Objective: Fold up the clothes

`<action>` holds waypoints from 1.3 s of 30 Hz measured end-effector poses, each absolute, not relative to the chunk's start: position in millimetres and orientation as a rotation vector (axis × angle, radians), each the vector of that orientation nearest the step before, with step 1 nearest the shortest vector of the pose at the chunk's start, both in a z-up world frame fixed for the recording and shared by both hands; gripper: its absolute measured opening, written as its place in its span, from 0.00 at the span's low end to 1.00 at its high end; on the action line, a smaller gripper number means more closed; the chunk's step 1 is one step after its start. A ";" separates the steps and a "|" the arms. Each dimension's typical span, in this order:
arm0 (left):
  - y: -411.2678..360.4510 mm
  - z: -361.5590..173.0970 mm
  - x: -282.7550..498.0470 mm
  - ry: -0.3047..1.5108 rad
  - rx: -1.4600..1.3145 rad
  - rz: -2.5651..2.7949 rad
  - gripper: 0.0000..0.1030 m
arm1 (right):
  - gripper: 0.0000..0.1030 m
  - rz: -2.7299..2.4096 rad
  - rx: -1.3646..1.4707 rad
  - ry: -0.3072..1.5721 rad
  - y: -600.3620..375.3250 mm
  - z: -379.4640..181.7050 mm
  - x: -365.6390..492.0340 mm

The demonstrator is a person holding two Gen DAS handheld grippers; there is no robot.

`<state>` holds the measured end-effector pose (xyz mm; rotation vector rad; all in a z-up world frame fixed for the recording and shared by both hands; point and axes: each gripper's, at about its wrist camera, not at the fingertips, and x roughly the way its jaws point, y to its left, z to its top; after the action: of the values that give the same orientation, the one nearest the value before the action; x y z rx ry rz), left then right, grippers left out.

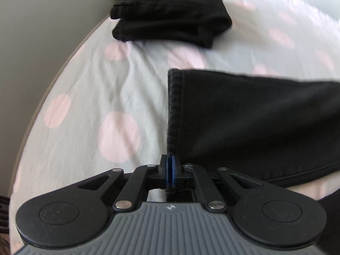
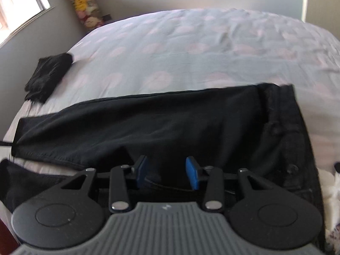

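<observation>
A pair of black trousers (image 2: 148, 123) lies stretched across the near side of the bed, waistband at the right, leg ends at the left. My left gripper (image 1: 170, 170) is shut on the hem of one trouser leg (image 1: 244, 123), which it holds lifted over the sheet. My right gripper (image 2: 167, 171) is open, its blue pads (image 2: 192, 175) just above the trousers near the crotch area, holding nothing. A folded black garment (image 1: 170, 12) lies near the bed's left edge; it also shows in the right wrist view (image 2: 48, 74).
The bed has a pale blue sheet with pink dots (image 2: 191, 48). A grey wall (image 1: 42, 31) runs along the left side. A colourful patterned object (image 2: 85, 2) stands in the far left corner by a window (image 2: 19, 2).
</observation>
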<state>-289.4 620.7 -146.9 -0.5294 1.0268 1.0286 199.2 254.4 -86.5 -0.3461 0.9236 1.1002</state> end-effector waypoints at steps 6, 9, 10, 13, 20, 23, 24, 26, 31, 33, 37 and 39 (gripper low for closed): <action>618.0 -156.5 -285.1 1.091 -0.457 1.039 0.08 | 0.32 1.054 -0.426 1.009 281.1 -140.4 194.3; 621.5 -154.7 -287.9 1.111 -0.414 1.071 0.08 | 0.31 1.021 -0.456 1.086 290.6 -170.4 197.7; 624.7 -155.8 -290.1 1.130 -0.405 1.089 0.08 | 0.31 1.026 -0.445 1.105 288.3 -174.2 200.3; 633.8 -159.6 -303.4 1.141 -0.442 1.126 0.05 | 0.30 1.042 -0.476 1.128 285.7 -176.2 202.6; 610.3 -134.4 -318.5 1.066 -0.441 1.004 0.17 | 0.31 1.060 -0.440 1.025 275.4 -140.6 191.6; 588.5 -118.2 -320.6 1.063 -0.388 0.936 0.28 | 0.40 1.053 -0.380 0.988 259.3 -121.1 179.7; 581.3 -113.0 -322.1 1.057 -0.381 0.904 0.31 | 0.40 1.055 -0.359 0.995 253.1 -117.6 175.4; 566.4 -101.8 -324.3 1.051 -0.356 0.849 0.32 | 0.41 1.066 -0.334 1.016 241.9 -113.7 167.0; 518.4 -77.1 -327.9 1.061 -0.261 0.705 0.34 | 0.50 1.080 -0.404 1.017 218.8 -95.3 142.0; 498.1 -71.4 -330.2 1.072 -0.204 0.649 0.41 | 0.50 1.072 -0.441 1.006 205.4 -87.6 136.5; 463.8 -73.3 -336.6 1.119 -0.089 0.556 0.49 | 0.50 1.023 -0.514 0.974 173.5 -73.1 131.1; 453.0 -80.3 -341.5 1.148 -0.039 0.523 0.49 | 0.50 1.000 -0.548 0.938 159.4 -68.2 126.7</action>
<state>-341.5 453.0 -80.3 -0.0394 1.1482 0.5235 126.7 159.4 -68.2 -0.5485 0.9382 1.0003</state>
